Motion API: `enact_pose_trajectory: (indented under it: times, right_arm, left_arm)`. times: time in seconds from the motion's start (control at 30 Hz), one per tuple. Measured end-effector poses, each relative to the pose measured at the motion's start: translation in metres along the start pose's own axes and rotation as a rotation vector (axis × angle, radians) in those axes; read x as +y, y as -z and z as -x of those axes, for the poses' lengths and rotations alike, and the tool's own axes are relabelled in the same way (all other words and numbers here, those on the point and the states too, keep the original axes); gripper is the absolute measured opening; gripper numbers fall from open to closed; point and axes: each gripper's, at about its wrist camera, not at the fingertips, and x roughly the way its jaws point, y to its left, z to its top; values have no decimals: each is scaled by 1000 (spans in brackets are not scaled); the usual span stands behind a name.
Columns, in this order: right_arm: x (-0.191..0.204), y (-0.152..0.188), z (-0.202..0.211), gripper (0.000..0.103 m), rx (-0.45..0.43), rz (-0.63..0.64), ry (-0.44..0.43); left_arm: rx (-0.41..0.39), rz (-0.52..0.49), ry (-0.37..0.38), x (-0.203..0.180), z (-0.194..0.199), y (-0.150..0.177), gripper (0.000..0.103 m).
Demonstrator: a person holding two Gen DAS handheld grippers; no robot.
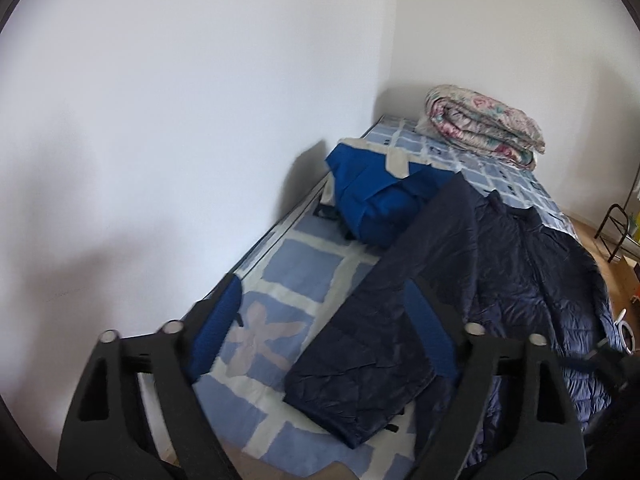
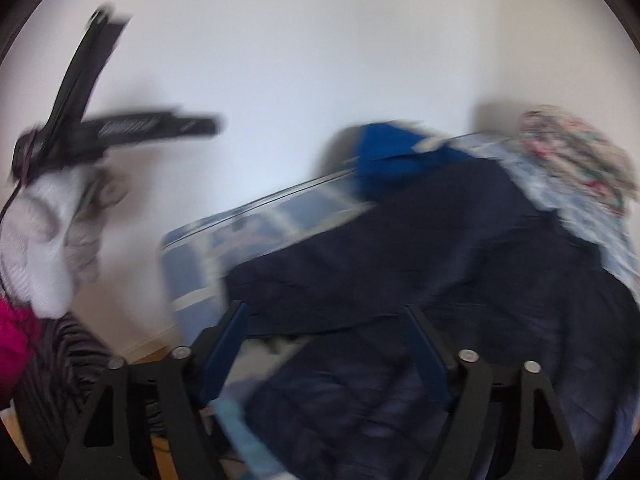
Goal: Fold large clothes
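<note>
A dark navy quilted jacket lies spread on the bed, one sleeve stretched toward me. My left gripper hovers over that sleeve, its blue-padded fingers wide apart and open, pinching nothing. The right wrist view is blurred by motion. There the jacket fills the bed, and my right gripper stands open above its near edge. The left gripper also shows at upper left in that view, held by a white-gloved hand.
A folded bright blue garment sits by the white wall. A rolled floral quilt lies at the far end of the bed. Wood floor and a black metal rack are at the right. A pink sleeve is at lower left.
</note>
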Motion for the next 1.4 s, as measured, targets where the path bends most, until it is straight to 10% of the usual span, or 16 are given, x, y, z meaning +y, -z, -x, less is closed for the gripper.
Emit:
enact_pose_trajectory:
  times: [0.27, 0.73, 1.0, 1.4]
  right_arm:
    - [76, 2, -112, 60, 209, 192, -194]
    - [90, 15, -192, 45, 385, 267, -184]
    - [76, 8, -196, 4, 395, 245, -164]
    - [-43, -57, -88, 2, 98, -53, -41]
  left_arm:
    - [20, 82, -15, 27, -10, -5, 79]
    - [34, 213, 7, 54, -16, -16, 79]
    - [4, 231, 24, 48, -7, -22, 79]
    - [-60, 166, 44, 8, 11, -27, 79]
